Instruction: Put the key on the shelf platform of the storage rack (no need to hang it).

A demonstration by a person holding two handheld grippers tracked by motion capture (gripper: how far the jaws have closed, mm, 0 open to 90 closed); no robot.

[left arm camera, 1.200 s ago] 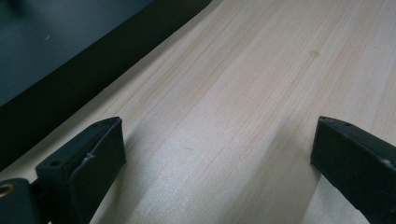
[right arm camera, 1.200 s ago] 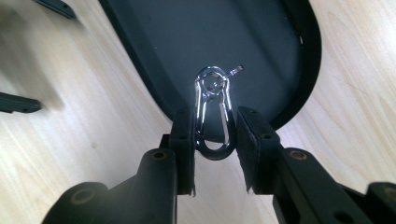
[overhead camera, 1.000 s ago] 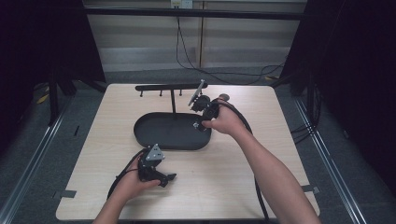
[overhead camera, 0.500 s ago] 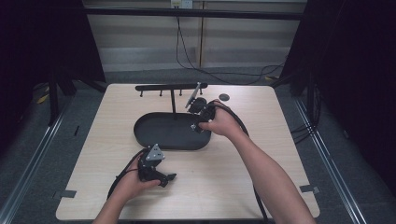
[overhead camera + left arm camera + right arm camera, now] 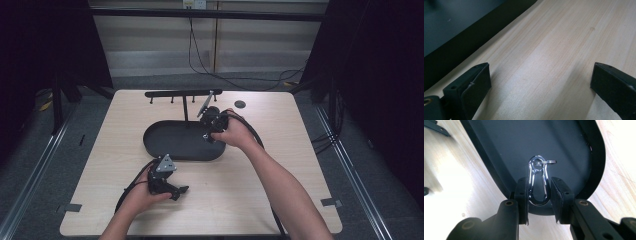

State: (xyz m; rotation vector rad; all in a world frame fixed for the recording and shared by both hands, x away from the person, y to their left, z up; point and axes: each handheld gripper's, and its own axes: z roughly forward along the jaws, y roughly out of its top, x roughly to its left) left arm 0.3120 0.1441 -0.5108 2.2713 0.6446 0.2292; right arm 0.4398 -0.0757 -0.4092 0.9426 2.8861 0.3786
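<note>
Pinching a chrome carabiner [image 5: 538,182] by its long sides at frame centre over the tray [image 5: 584,142], the right gripper [image 5: 539,195] held something small, stiff, light, probably slippery.

Light wooden table [image 5: 280,200], grey floor [image 5: 50,165], dark curtains [image 5: 45,45] either side, pale panelled wall [image 5: 150,35]

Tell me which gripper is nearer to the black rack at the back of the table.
Right. The right gripper hangs over the far end of the tray, just in front of the rack, shut on a carabiner. The left gripper rests open on the table, near its front edge.
</note>
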